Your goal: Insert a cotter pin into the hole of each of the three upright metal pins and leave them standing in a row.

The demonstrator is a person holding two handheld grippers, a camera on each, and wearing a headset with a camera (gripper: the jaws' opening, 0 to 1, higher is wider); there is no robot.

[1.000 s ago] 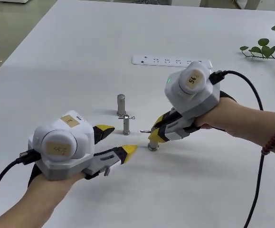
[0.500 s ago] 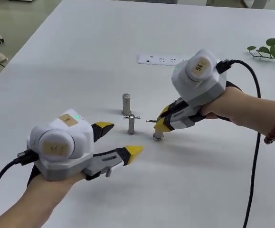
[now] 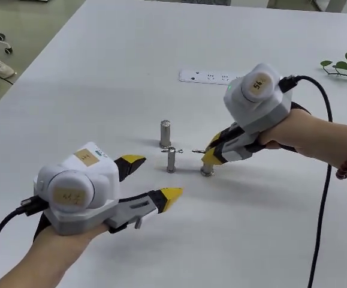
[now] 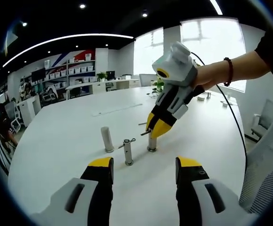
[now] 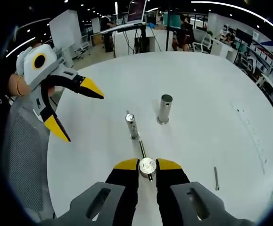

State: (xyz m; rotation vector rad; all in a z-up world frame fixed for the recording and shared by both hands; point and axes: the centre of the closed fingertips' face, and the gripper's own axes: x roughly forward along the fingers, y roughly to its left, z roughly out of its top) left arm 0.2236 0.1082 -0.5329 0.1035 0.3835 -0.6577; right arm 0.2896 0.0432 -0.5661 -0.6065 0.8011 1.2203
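Three upright metal pins stand in a row: a far pin (image 3: 165, 133), a middle pin (image 3: 171, 159) with a cotter pin through its top, and a near-right pin (image 3: 207, 170). My right gripper (image 3: 212, 155) hangs right over the near-right pin's top (image 5: 147, 165), shut on a cotter pin (image 3: 197, 151) that pokes out toward the middle pin (image 5: 132, 125). Whether it passes through the hole is hidden. My left gripper (image 3: 152, 177) is open and holds nothing, a short way in front of the row. Its own view shows the three pins (image 4: 128, 151) and the right gripper (image 4: 157, 125).
A white power strip (image 3: 212, 77) lies farther back on the white table (image 3: 101, 90). A green plant sprig (image 3: 344, 63) sits at the far right. One loose cotter pin (image 5: 216, 178) lies on the table to the right of the right gripper.
The head view has shifted. The grippers and pins keep nearly the same places relative to one another.
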